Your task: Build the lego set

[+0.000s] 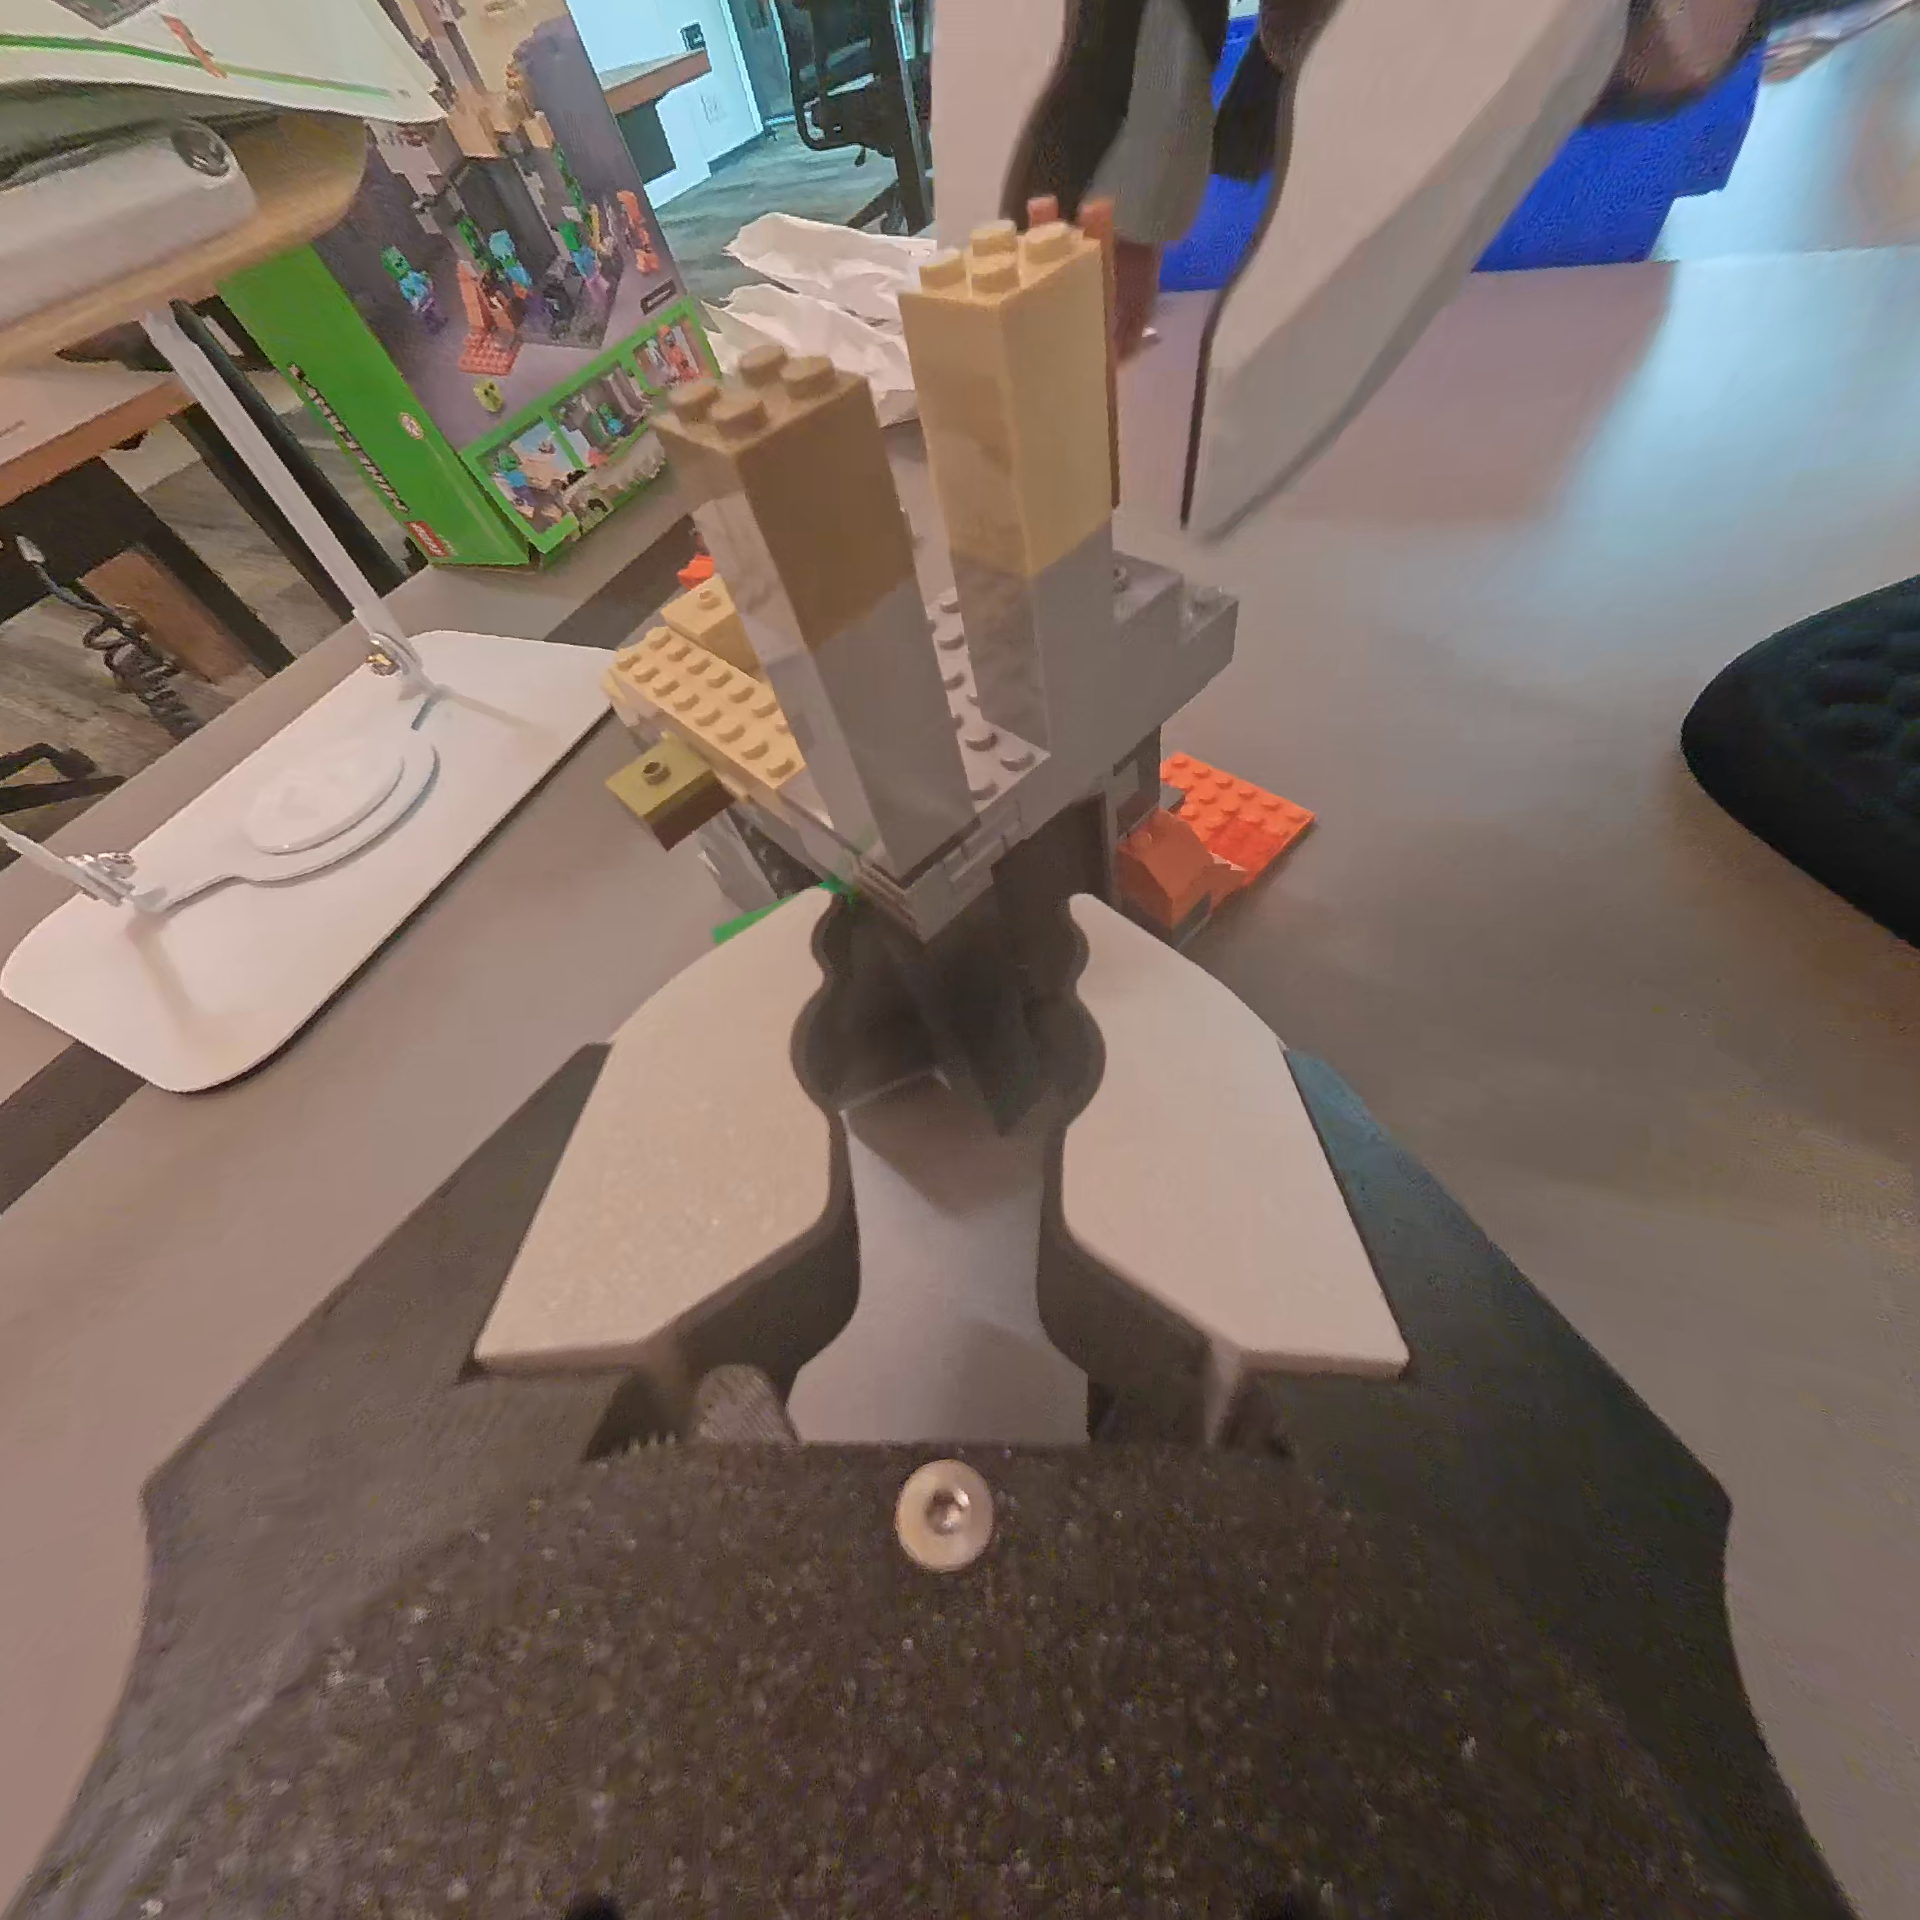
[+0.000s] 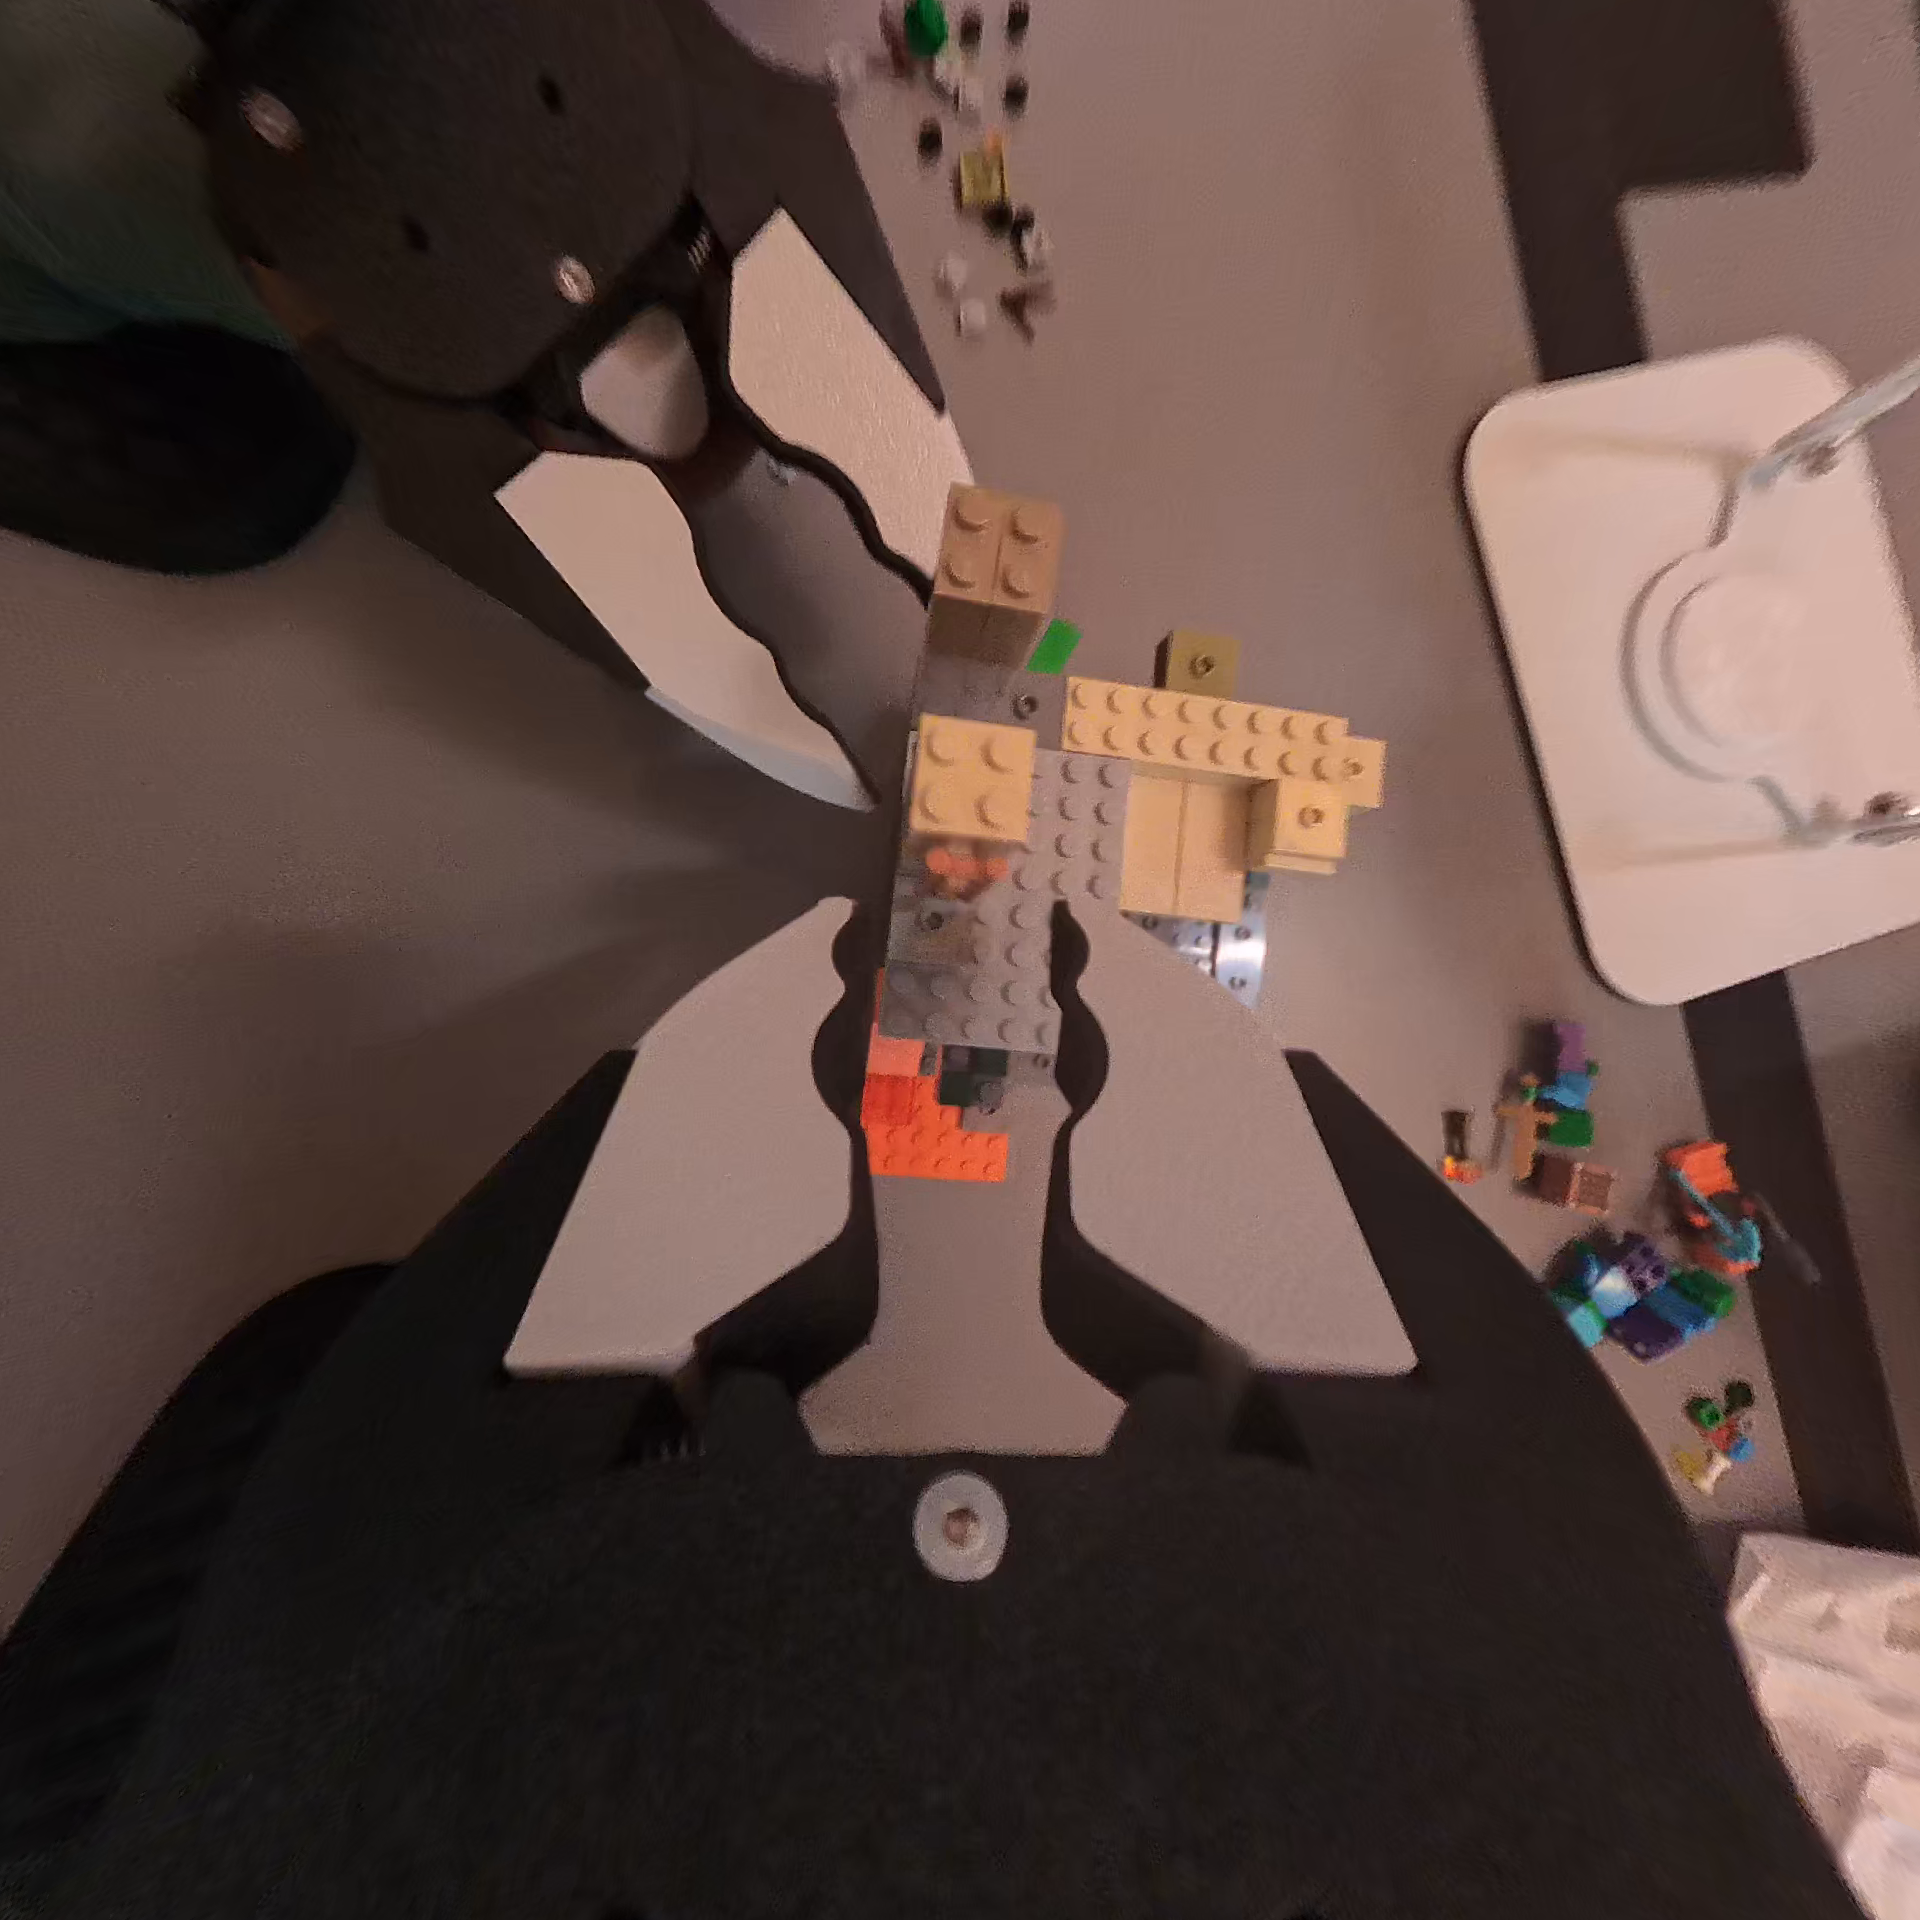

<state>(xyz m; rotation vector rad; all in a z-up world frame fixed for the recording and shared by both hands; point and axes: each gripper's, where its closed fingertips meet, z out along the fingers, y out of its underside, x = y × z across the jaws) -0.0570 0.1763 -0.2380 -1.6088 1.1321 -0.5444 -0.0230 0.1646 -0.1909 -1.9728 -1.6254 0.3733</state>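
We see a brick model point(image 1: 966, 665) standing on the grey worktop point(image 1: 1507, 831): a grey studded deck carrying two tall columns, grey below and tan on top, a tan plate point(image 2: 1205, 722) stepping off one side, and an orange plate point(image 1: 1236, 810) lying at its foot.

The left gripper point(image 1: 940, 914) sits low at a corner of the model, its jaws part-way apart around the dark lower section; from this side we cannot tell whether the pads press on it.

The right gripper point(image 2: 951, 914) hangs above the model looking down, fingers point(image 2: 1143, 997) narrowly apart, flanking the grey deck. That view is blurred, so we cannot tell contact there either.

Open worktop lies to the right of the model in the left wrist view, up to a dark cushioned edge point(image 1: 1818, 769). The other side is tighter: a white stand base point(image 1: 260, 831) sits near, with a green printed box point(image 1: 468, 343) behind it. In the right wrist view, loose small bricks and figures point(image 2: 1621, 1236) lie well apart from the model. The box carries writing and pictures, which we leave unread.
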